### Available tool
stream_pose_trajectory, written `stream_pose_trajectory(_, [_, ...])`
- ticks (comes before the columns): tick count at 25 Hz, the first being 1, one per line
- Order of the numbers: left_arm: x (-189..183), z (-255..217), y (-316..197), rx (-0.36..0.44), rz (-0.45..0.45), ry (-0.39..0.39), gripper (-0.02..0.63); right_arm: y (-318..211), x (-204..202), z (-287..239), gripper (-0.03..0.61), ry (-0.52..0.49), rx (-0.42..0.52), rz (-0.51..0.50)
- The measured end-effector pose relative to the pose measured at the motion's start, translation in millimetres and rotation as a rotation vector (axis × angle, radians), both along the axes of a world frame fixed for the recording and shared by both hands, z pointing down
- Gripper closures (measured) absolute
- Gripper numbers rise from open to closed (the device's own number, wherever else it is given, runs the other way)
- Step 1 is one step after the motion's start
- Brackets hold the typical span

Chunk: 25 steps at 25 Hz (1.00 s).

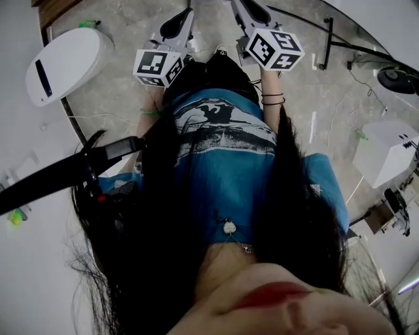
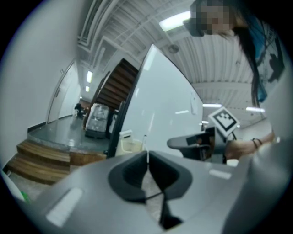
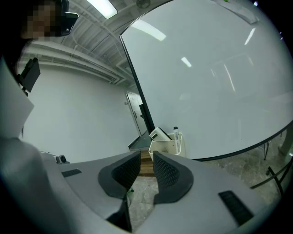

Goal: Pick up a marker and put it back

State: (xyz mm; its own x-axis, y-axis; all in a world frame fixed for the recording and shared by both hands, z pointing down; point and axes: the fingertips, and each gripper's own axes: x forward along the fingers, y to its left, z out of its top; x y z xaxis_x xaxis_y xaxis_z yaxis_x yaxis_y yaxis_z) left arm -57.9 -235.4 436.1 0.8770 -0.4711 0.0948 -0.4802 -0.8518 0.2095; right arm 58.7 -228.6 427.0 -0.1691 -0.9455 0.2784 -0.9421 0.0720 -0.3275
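A marker (image 3: 175, 133) with a dark cap stands upright in a white holder (image 3: 167, 147) fixed to the lower corner of a big whiteboard (image 3: 210, 77). An eraser (image 3: 160, 134) leans in the same holder. My right gripper (image 3: 147, 170) points at it from a distance, open by a narrow gap with nothing between the pads. My left gripper (image 2: 147, 164) is shut and empty, also far from the holder (image 2: 129, 145). In the head view both grippers (image 1: 183, 19) (image 1: 252, 10) are held out in front of the person's body, side by side.
The whiteboard (image 2: 165, 100) stands on a black frame over a stone floor. Wooden steps (image 2: 41, 157) rise at the left. On the floor lie cables, a white rounded machine (image 1: 65, 62) at left and a white box (image 1: 386, 150) at right.
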Motion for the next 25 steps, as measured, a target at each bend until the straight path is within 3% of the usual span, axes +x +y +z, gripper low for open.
stream_pose_trajectory(13, [26.1, -25.5, 88.8, 0.076, -0.042, -0.002, 0.606, 95.5, 5.7, -14.5, 0.492, 0.004, 0.060, -0.100])
stream_pose_trajectory(25, [112.9, -0.8, 289.5, 0.035, -0.044, -0.019, 0.606, 283.7, 50.4, 16.6, 0.546, -0.007, 0.001, -0.261])
